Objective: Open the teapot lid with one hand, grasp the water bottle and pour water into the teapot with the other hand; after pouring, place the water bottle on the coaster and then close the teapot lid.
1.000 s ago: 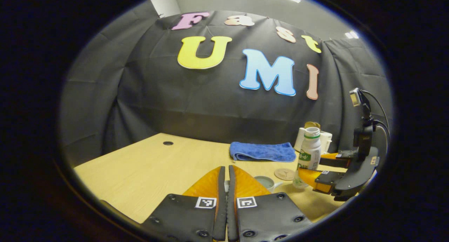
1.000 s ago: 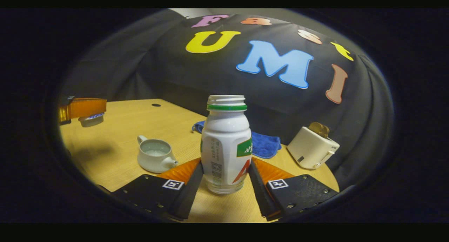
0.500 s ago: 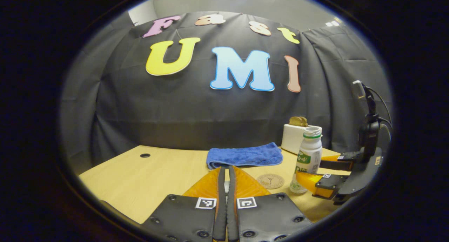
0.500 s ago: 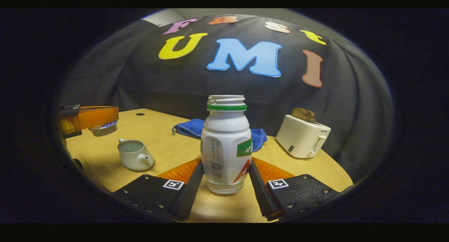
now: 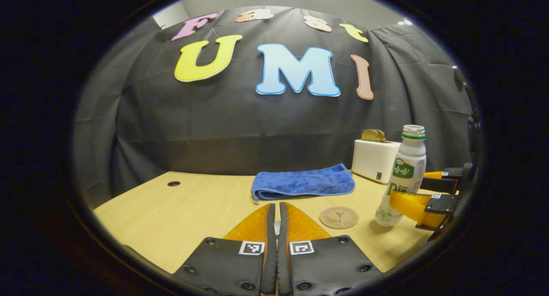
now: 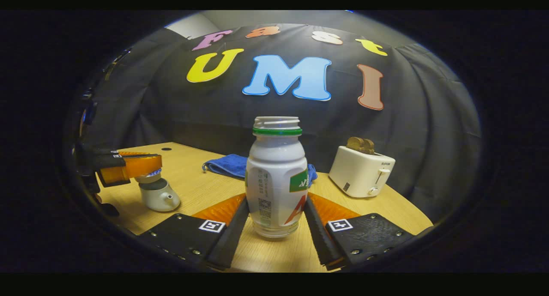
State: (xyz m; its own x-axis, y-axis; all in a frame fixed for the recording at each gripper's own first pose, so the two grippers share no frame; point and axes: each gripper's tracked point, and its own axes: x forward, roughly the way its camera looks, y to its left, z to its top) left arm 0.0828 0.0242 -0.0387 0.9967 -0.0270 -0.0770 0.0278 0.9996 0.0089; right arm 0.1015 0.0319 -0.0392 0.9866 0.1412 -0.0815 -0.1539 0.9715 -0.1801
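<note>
The table (image 5: pixel 193 210) was pale matt wood grain. The water bottle (image 6: pixel 276 176) was glossy plastic, the towel (image 5: pixel 302 182) fuzzy cloth, the teapot (image 6: pixel 156 195) smooth glazed ceramic, the toaster (image 6: pixel 360 171) smooth plastic.

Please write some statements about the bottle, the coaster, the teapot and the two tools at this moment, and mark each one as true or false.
1. The water bottle stands upright between the fingers of the right tool. True.
2. The bottle has a cap on it. False: its mouth is open.
3. The bottle stands on the coaster. False: the coaster is bare and the bottle is beside it.
4. The left tool holds the lid at the top of the teapot. True.
5. The blue towel lies on top of the toaster. False: it lies on the table.
</note>
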